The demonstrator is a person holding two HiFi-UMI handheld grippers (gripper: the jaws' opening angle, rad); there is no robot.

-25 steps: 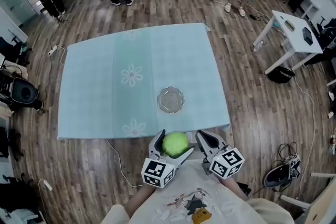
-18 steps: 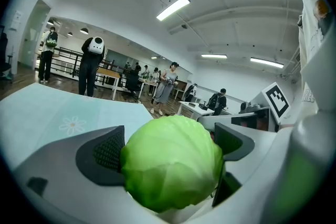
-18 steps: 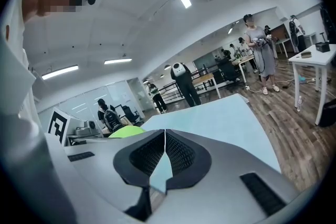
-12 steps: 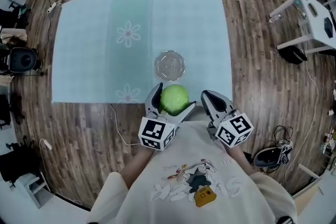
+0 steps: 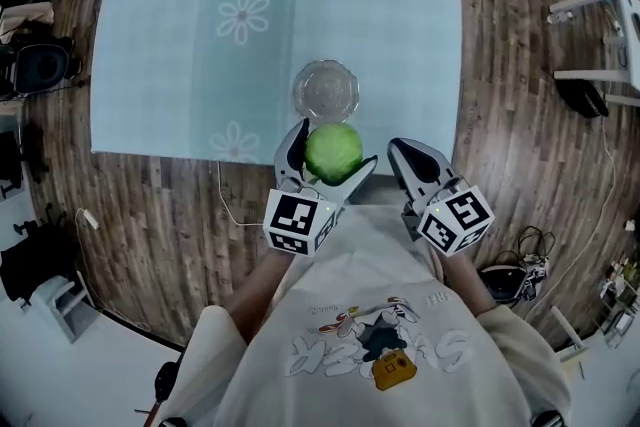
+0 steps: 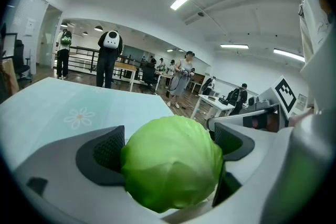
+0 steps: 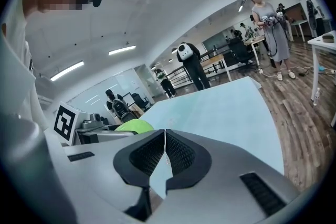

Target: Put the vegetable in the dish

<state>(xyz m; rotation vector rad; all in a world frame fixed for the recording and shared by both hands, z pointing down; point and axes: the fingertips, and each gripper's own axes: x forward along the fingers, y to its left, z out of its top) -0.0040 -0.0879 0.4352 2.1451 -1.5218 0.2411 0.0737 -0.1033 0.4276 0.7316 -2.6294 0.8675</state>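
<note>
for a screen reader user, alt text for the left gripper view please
The left gripper holds a round, pale green cabbage between its grey jaws. Beyond lies a light blue flower-printed tablecloth, with people standing in a bright office behind.

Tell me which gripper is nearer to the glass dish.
Left. The left gripper, shut on the cabbage, sits just short of the glass dish's near rim. The right gripper, shut and empty, is farther off to the dish's right.
</note>
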